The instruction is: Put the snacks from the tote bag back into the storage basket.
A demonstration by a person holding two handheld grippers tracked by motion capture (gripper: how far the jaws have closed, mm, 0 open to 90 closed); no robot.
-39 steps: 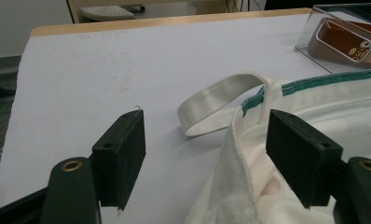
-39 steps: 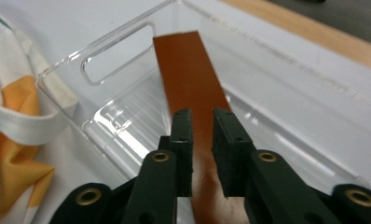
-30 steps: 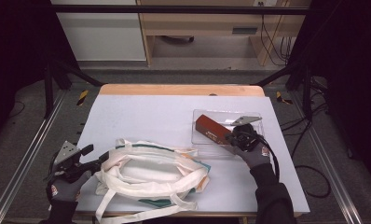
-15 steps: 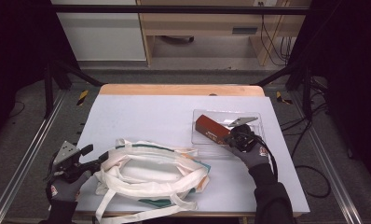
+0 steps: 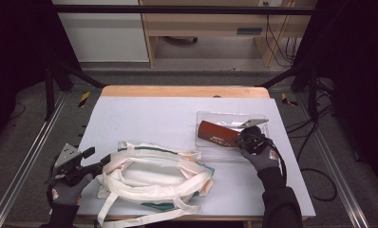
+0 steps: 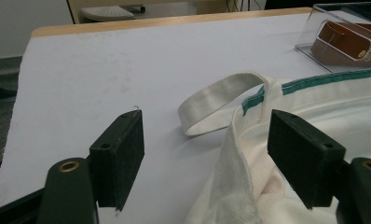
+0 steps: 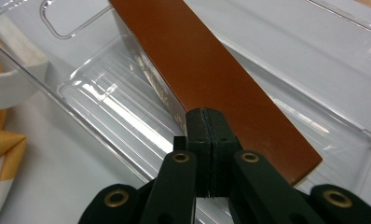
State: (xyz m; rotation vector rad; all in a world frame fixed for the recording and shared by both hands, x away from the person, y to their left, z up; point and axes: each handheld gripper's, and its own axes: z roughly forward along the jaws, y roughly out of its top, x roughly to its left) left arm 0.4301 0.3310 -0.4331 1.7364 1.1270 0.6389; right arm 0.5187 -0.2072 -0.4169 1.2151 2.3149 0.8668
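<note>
A white cloth bag (image 5: 149,175) with green trim and long straps lies at the table's front middle. My left gripper (image 5: 98,159) stands open at the bag's left end. In the left gripper view the bag's rim (image 6: 249,154) rises between the pads of this gripper (image 6: 204,144), touching neither. A brown box (image 5: 218,133) lies in a clear plastic tray (image 5: 211,115) at the right. My right gripper (image 5: 240,138) is at the box's near end. Its pads (image 7: 206,116) are pressed together over the brown box (image 7: 197,60), with nothing seen between them.
The white table top (image 5: 154,114) has open room at the back and left. The clear tray's ribbed wall (image 7: 104,102) sits just left of the right jaws, and a bag strap (image 7: 6,84) lies beside it. A metal frame rail (image 5: 30,156) runs along the table's left side.
</note>
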